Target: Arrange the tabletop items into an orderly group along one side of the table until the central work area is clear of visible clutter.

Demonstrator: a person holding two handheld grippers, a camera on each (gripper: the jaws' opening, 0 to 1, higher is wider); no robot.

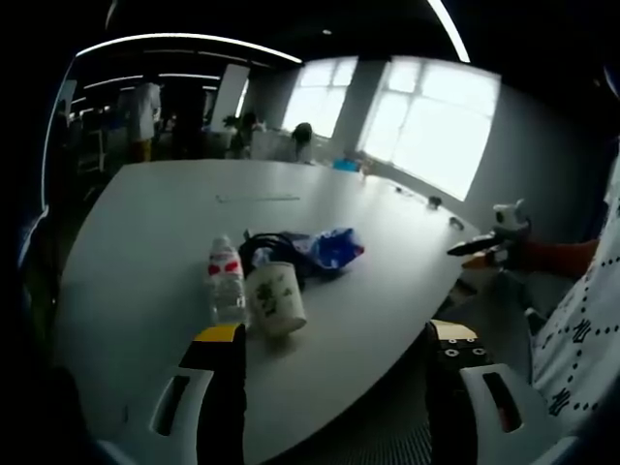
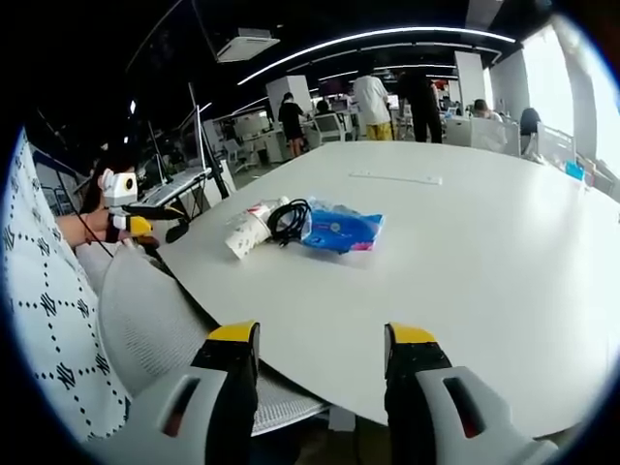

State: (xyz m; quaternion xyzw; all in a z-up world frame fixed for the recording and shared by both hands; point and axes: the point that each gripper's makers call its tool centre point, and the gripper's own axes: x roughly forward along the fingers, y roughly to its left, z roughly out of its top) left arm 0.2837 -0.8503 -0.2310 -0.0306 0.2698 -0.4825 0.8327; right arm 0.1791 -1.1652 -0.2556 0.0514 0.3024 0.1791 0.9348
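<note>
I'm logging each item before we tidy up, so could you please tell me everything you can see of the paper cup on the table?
The paper cup is white with a dark green printed motif on its side, and looks like ordinary coated paper. It lies tipped over on the pale tabletop, near the table's edge. The water bottle stands right beside it, apparently touching, and the black cable coils just behind. Neither set of tongs touches it.

The left hand-held gripper hangs open over the desk edge. Just ahead stand a water bottle and paper cup, touching, before a black cable and blue packet.
</note>
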